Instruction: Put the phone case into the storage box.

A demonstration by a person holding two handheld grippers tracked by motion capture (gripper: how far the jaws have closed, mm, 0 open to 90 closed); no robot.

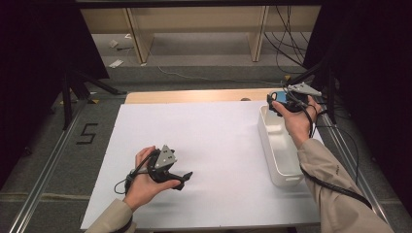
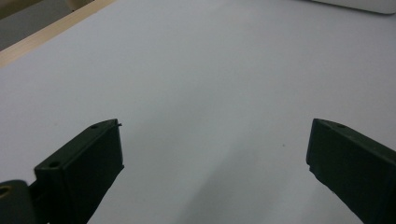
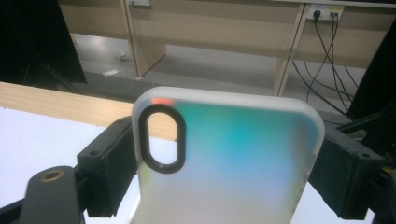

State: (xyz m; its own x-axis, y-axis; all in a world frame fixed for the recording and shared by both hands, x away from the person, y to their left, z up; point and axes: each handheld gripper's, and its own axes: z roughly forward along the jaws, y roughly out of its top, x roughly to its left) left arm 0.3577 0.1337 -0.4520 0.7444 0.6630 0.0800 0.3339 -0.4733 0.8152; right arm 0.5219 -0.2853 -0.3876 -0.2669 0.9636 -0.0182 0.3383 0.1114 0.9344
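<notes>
A translucent phone case (image 3: 229,158), tinted blue-green and with a black-ringed camera cutout, stands upright between the jaws of my right gripper (image 3: 229,140). The jaws press on its two long edges. From above, the right gripper (image 1: 284,103) hovers over the far end of a white bin (image 1: 270,150), with a bluish bit of the case (image 1: 280,98) showing at its tip. My left gripper (image 1: 183,177) rests low over the white sheet (image 1: 209,131) at the near left. In its own view the left gripper (image 2: 215,128) stands wide open with nothing but bare sheet between its jaws.
The white bin lies lengthwise along the sheet's right edge, and its corner (image 2: 364,3) shows in the left gripper view. A wooden table edge (image 1: 194,95) runs behind the sheet. Beyond it are desk legs (image 1: 138,39), cables (image 1: 291,48) and a dark stand (image 1: 73,82).
</notes>
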